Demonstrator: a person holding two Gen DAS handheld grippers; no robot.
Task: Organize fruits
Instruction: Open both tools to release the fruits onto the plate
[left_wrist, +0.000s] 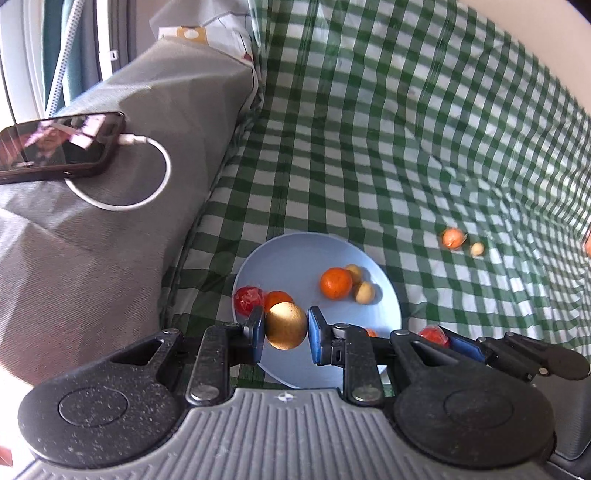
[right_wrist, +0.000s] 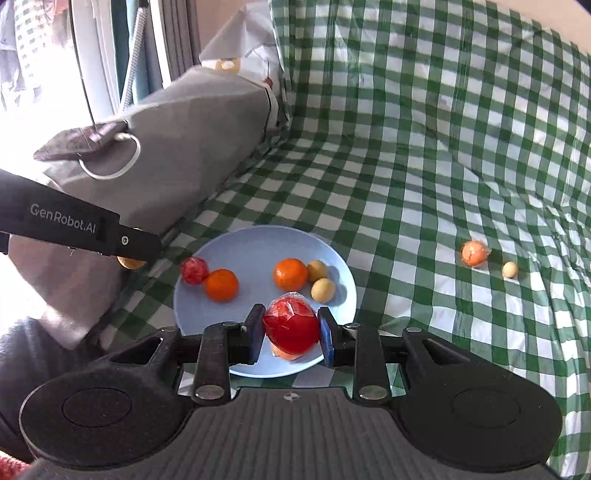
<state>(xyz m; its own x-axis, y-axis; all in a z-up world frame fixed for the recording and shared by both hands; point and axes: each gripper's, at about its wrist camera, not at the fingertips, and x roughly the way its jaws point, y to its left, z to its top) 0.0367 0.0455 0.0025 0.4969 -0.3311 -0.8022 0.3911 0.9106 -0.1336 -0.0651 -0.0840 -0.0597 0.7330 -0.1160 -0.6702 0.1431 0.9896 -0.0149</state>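
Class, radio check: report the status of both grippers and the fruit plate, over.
Left gripper shut on golden-brown fruit. Right gripper shut on wrapped red fruit. Both over blue plate. Nothing in the way.

Daylight from ten o'clock, strong fisheye bend.
Window (right_wrist: 96, 55) blows out white at upper left in both views; glare washes the grey cushion (left_wrist: 110, 229) at eight o'clock. Fruit throw soft shadows toward three o'clock on the blue plate (right_wrist: 258, 247). Checked cloth (left_wrist: 406, 129) curves and blurs near the rims.

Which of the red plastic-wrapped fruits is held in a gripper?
The larger red wrapped fruit, clamped in the right gripper over the blue plate. The smaller one lies loose at the plate's left edge.
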